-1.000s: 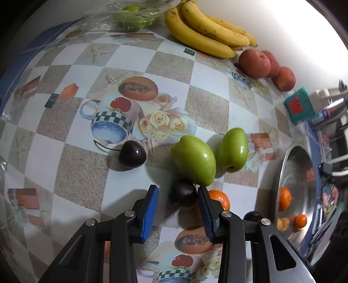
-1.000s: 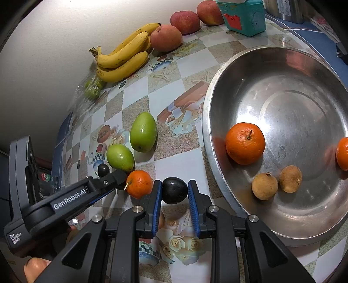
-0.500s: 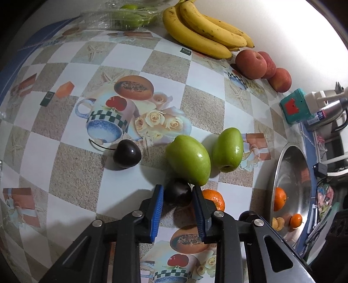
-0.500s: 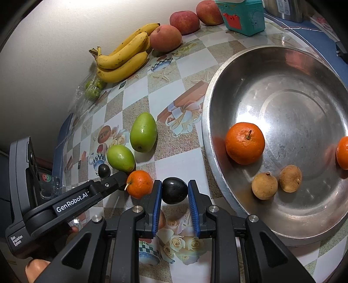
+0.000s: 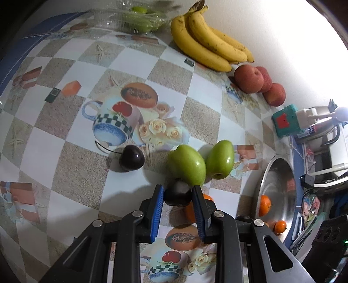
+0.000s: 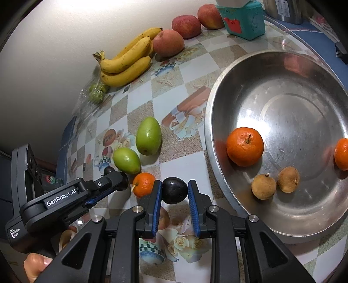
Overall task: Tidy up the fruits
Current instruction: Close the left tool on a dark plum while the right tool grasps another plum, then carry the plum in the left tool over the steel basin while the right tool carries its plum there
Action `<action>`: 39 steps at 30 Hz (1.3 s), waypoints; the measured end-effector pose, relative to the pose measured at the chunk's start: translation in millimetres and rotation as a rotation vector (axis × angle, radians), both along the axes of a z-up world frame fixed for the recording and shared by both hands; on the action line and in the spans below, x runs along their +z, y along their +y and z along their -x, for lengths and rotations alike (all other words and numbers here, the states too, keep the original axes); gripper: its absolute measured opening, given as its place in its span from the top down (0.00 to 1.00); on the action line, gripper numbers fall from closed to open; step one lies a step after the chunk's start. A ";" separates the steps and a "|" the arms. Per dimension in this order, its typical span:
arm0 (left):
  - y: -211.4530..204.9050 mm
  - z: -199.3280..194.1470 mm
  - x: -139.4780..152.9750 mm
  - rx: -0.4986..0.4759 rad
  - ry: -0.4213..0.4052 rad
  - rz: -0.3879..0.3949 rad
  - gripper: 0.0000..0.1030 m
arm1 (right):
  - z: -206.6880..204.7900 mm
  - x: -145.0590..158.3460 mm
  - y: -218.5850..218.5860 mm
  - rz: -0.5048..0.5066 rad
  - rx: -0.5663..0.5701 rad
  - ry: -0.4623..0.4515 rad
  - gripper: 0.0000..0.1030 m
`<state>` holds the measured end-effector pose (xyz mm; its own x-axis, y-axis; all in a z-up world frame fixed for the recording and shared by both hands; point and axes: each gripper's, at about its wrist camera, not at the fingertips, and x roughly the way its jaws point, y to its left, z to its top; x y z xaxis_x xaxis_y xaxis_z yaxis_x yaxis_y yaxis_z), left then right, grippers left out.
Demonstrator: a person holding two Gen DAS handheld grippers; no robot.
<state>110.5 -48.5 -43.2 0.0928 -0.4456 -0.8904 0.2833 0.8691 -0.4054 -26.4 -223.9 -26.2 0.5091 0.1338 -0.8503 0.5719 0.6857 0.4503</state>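
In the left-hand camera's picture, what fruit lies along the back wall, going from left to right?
Green fruit in a clear plastic box → bananas → red apples.

Your left wrist view looks low and close across the tablecloth [image 5: 65, 169] toward the wall; your right looks down nearer the bowl [image 6: 282, 226]. Both share the bananas [image 5: 208, 45].

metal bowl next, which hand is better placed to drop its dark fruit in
Right. The right gripper already grips a dark fruit just beside the metal bowl. The left gripper grips its cherry farther away, behind the orange.
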 end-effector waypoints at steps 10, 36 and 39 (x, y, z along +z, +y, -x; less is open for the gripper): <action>2.8 3.6 29.2 0.000 -0.066 0.038 0.72 | 9.3 14.2 -3.6 0.002 -0.024 -0.032 0.76; -85.7 76.4 45.6 -0.259 -0.154 0.052 0.72 | 89.7 20.2 -92.4 0.004 -0.359 -0.043 0.76; -104.8 91.1 45.0 -0.314 -0.168 0.061 0.72 | 96.5 19.2 -99.7 0.013 -0.384 -0.035 0.76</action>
<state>19.4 -153.3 1.8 0.0858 -0.5274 -0.8453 0.6002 0.7046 -0.3786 -123.0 -323.6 -7.0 0.5489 -0.0832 -0.8317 0.7727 0.4300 0.4669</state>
